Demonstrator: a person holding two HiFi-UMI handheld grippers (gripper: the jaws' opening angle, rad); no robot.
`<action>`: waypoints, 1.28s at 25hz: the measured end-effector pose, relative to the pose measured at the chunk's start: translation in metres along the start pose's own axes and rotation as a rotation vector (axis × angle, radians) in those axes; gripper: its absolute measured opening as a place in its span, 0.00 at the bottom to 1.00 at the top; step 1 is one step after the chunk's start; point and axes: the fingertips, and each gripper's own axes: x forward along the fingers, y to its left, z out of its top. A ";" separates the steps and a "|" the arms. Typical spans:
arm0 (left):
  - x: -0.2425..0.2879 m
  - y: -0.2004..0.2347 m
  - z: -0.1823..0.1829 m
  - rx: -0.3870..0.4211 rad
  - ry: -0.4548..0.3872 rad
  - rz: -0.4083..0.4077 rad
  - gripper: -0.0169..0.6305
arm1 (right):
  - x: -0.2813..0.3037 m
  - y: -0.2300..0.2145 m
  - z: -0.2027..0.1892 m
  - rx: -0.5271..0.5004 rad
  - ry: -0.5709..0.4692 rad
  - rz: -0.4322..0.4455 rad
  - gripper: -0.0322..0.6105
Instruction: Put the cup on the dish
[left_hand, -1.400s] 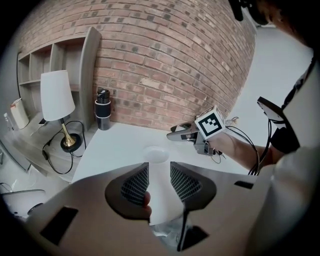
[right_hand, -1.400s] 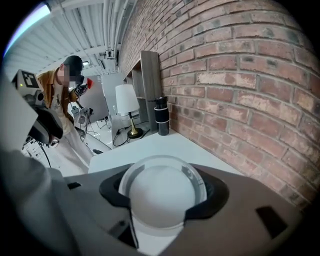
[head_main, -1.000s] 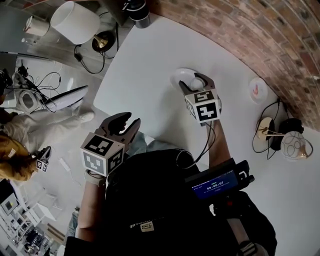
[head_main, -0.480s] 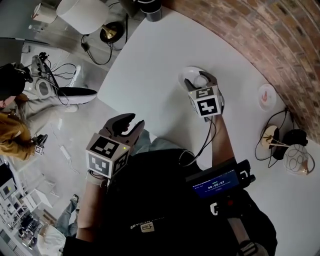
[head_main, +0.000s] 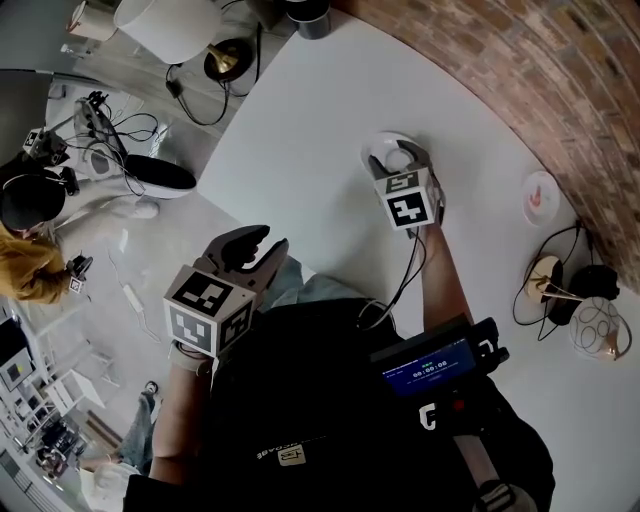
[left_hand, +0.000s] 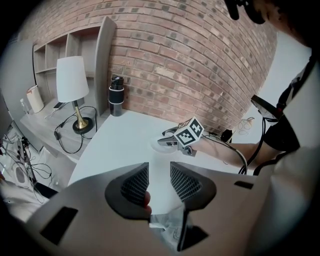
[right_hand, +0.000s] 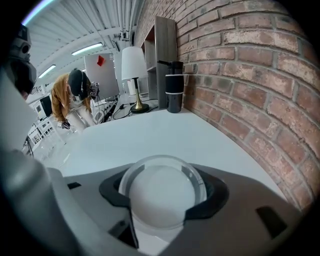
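Observation:
My right gripper is shut on a small pale cup and holds it just over a white dish on the white table, near the brick wall. In the right gripper view the cup fills the space between both jaws of that gripper, its clear rim facing the camera; the dish is hidden beneath it. My left gripper hangs off the table's near edge, open and with nothing in it. The left gripper view shows its jaws apart, with the right gripper far ahead.
A lamp and a black flask stand at the table's far end. A small plate with a red mark and cables with round objects lie by the wall. A person is on the floor to the left.
The right gripper has sunk a little with the cup toward the dish. The left gripper has stayed about where it was.

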 end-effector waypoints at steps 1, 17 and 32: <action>0.000 0.000 -0.001 0.000 0.003 0.000 0.24 | 0.002 0.000 0.000 -0.003 -0.001 0.000 0.45; 0.006 0.002 -0.007 -0.020 0.026 -0.001 0.24 | 0.028 -0.005 -0.018 -0.004 0.011 -0.021 0.45; 0.009 0.001 -0.012 -0.035 0.034 0.001 0.24 | 0.032 -0.008 -0.015 -0.022 -0.016 -0.047 0.45</action>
